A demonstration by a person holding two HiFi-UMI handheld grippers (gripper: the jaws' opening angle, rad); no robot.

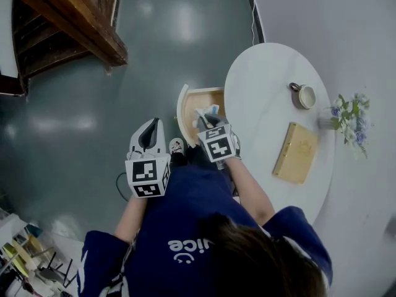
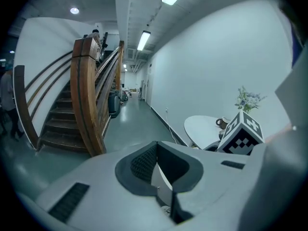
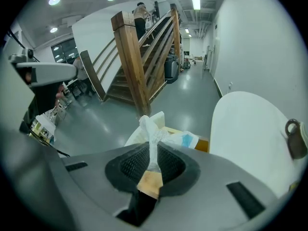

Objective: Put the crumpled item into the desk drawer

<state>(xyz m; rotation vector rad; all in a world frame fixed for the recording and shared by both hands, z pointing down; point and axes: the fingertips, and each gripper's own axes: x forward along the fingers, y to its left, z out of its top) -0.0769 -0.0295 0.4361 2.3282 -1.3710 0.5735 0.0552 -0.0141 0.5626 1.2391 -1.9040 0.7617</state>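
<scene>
The crumpled item is a white wad of wrapping with a blue patch; my right gripper is shut on its lower end. In the head view the right gripper holds the crumpled item over the open desk drawer, which has a wooden inside and a curved white front. The drawer juts from the left side of the white oval desk. My left gripper hangs left of the drawer over the floor. Its jaws are shut with nothing between them.
On the desk stand a mug, a flat wooden box and a vase of flowers. A wooden staircase rises at the far left. A dark cable lies on the grey floor.
</scene>
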